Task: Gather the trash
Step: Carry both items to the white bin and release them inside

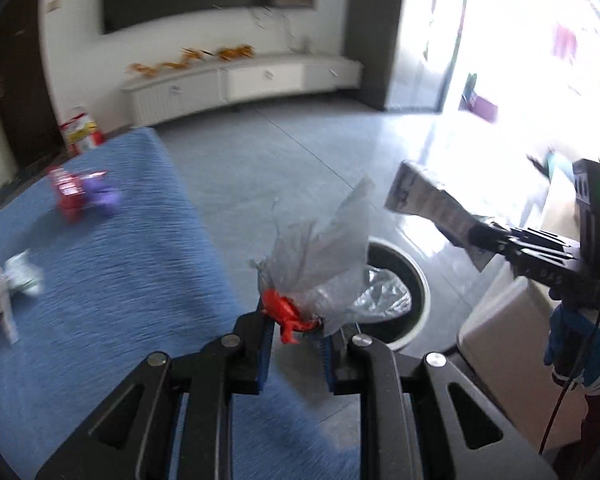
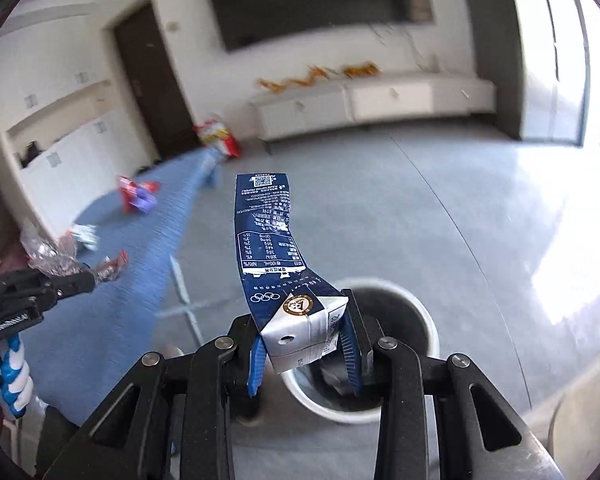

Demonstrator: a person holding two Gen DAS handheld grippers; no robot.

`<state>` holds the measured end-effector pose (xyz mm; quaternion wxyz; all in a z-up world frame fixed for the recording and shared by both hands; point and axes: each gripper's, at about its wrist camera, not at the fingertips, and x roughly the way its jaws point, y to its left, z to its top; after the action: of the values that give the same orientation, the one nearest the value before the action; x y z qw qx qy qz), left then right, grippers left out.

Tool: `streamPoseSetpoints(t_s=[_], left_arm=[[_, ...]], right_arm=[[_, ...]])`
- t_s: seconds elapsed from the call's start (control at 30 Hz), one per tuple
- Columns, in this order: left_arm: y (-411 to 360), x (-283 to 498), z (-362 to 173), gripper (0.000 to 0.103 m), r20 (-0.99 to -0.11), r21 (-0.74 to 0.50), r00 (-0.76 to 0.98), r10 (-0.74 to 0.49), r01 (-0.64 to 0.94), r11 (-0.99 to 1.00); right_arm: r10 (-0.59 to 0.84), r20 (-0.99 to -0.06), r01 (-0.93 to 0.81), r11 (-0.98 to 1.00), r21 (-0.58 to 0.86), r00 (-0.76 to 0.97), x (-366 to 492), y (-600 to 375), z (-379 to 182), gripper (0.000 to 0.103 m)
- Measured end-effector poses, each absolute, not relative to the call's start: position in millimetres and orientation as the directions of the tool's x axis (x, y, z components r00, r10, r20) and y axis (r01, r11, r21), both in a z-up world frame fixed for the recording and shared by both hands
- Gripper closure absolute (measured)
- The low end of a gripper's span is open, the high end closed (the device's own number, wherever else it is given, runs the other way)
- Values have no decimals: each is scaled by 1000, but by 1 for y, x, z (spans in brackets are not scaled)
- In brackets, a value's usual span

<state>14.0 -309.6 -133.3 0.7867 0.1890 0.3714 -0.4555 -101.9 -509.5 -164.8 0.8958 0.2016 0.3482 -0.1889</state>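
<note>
My left gripper [image 1: 294, 326] is shut on a crumpled clear plastic wrapper with a red strip [image 1: 320, 264], held just left of the round white trash bin [image 1: 416, 280] on the floor. My right gripper [image 2: 304, 344] is shut on a flattened dark blue milk carton [image 2: 274, 248], held above the same bin [image 2: 424, 320]. The right gripper with the carton [image 1: 428, 200] also shows in the left wrist view, and the left gripper with its wrapper [image 2: 56, 264] shows in the right wrist view. The bin holds clear plastic [image 1: 384, 296].
A table with a blue cloth [image 1: 100, 280] carries a red and purple wrapper [image 1: 80, 194] and a red and white wrapper [image 1: 4, 296]. A red snack bag [image 1: 80, 130] stands beyond it. A beige seat [image 1: 512, 344] is right of the bin. A white TV cabinet [image 1: 240, 84] lines the wall.
</note>
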Motion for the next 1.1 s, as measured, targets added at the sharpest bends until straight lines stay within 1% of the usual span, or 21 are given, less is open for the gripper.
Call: streamPoseSetpoints(t_s=[0.2,0.33,0.43,0.5,0.57,0.6,0.63,0.67,0.7,0.9,1.1], left_arm=[[-381,3,-170,83,-807,-13,250,-535,898,440],[-420,4,-193,82,-834,-4,239,-498,899,439],[-439,13,-207,82,-846,-36,210,-490,894,446],[-446,20,-214,76,-851,-72,183,-492,888,455],[-448,27,-218,56,-853,-126,145,-501,875,467],[-447,29,-218,53,-848,-150,132,-513,869,472],[-446,32,-217,51,-841,-173,121,-527,864,474],[-445,34,-216,50,-838,-185,114,-534,861,474],[-445,36,-215,50,-835,-193,111,-539,859,474],[-429,43,-208,49,-827,-212,115,-551,843,494],[-397,37,-183,49,-799,-203,160,-580,837,509]], right_arm=[[-188,-788,552,804,219,586,-93,-537,-214,71],[-176,-818,571,793,212,548,-81,-554,-238,71],[-159,-826,584,777,233,541,-69,-568,-252,71],[-158,-829,591,771,236,537,-67,-573,-258,71],[-161,-825,589,773,236,541,-64,-575,-262,69],[-159,-823,586,775,239,546,-63,-577,-265,69],[-161,-823,587,774,237,545,-63,-578,-265,65],[-166,-824,590,773,232,542,-64,-579,-267,63],[-170,-824,594,771,230,541,-65,-580,-267,62],[-185,-809,603,760,242,557,-71,-578,-257,62],[-200,-776,582,774,248,598,-73,-559,-228,62]])
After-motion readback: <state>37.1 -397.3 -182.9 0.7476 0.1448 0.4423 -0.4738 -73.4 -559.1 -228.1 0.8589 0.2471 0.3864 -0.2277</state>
